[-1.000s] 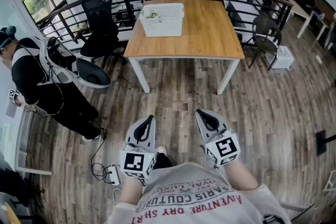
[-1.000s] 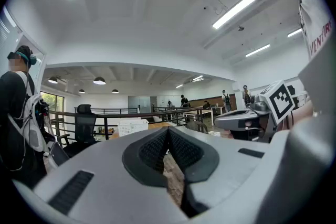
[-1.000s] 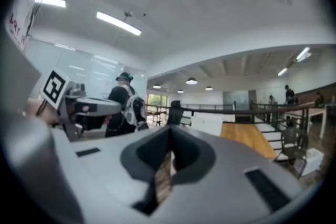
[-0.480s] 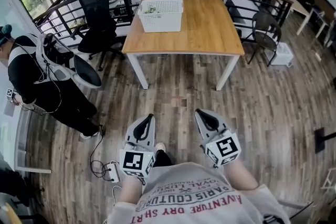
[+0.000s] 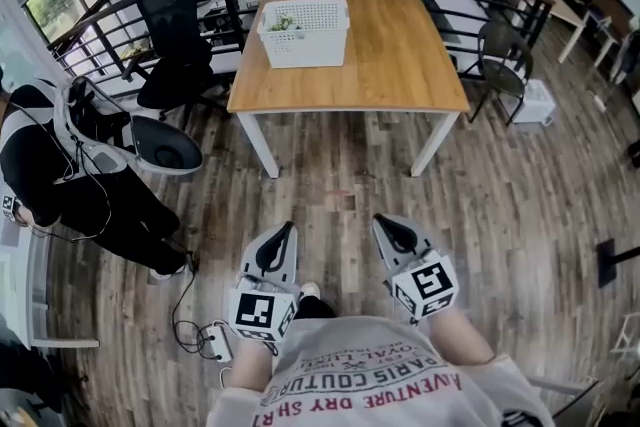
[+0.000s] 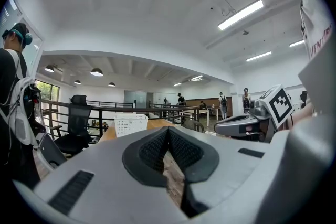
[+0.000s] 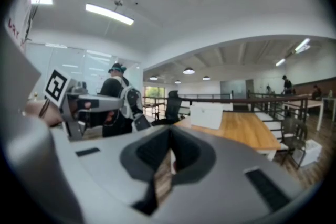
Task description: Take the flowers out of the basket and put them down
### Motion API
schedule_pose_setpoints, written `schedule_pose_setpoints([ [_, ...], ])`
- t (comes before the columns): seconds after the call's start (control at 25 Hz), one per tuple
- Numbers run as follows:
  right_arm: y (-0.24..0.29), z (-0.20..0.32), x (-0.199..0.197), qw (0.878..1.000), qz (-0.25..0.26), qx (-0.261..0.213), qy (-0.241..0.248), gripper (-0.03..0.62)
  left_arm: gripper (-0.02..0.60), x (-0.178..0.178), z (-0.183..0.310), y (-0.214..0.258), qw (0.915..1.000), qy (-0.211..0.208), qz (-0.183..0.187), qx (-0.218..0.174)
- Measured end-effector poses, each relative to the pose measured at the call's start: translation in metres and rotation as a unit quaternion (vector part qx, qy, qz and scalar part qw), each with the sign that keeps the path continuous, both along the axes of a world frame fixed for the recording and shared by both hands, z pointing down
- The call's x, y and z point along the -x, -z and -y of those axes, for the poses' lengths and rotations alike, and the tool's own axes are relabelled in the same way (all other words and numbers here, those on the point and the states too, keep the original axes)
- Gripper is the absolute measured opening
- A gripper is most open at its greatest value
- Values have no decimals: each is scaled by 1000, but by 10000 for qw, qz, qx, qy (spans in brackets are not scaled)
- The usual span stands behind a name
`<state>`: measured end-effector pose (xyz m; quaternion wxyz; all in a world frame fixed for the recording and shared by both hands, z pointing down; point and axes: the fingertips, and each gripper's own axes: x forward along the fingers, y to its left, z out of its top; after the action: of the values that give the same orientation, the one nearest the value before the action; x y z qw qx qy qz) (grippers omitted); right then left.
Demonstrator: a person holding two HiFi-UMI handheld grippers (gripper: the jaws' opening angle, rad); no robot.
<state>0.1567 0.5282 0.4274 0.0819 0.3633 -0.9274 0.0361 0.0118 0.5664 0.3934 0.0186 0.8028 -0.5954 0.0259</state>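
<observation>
Little has shifted since a second ago: the room has slid slightly toward 9 o'clock in the head view, while both grippers keep their place. The flowers, only green bits showing, lie in the white slotted basket at 12 o'clock, on the 11 o'clock corner of the wooden table. The left gripper at 7 o'clock and the right gripper at 5 o'clock hang low by the person's torso, well apart from the table, with their jaws closed on nothing. A black office chair stands at 11 o'clock, and a bystander at 9.
</observation>
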Motion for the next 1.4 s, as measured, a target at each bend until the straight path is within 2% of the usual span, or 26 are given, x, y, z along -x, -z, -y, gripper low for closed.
schedule_pose_setpoints([
  [0.4, 9, 91, 104, 9996, -175, -19, -212, 32, 15, 120, 99, 9, 9999, -101, -98, -19],
  [0.56, 7, 123, 139, 9995, -141, -39, -287, 32, 15, 168, 132, 11, 10000, -24, -16, -24],
  [0.68, -1, 139, 159, 9994, -187, 121, -270, 32, 15, 192, 149, 3, 9998, 70, -134, 89],
  [0.84, -8, 165, 175, 9994, -274, 140, -154, 32, 15, 204, 170, -9, 9992, 107, -314, 221],
  [1.08, -14, 225, 184, 9997, -241, -12, 34, 32, 15, 209, 220, -22, 9987, 282, -353, 243],
  [1.4, -17, 351, 176, 9982, -89, -34, 593, 32, 15, 188, 330, -24, 9967, 702, -263, 297],
])
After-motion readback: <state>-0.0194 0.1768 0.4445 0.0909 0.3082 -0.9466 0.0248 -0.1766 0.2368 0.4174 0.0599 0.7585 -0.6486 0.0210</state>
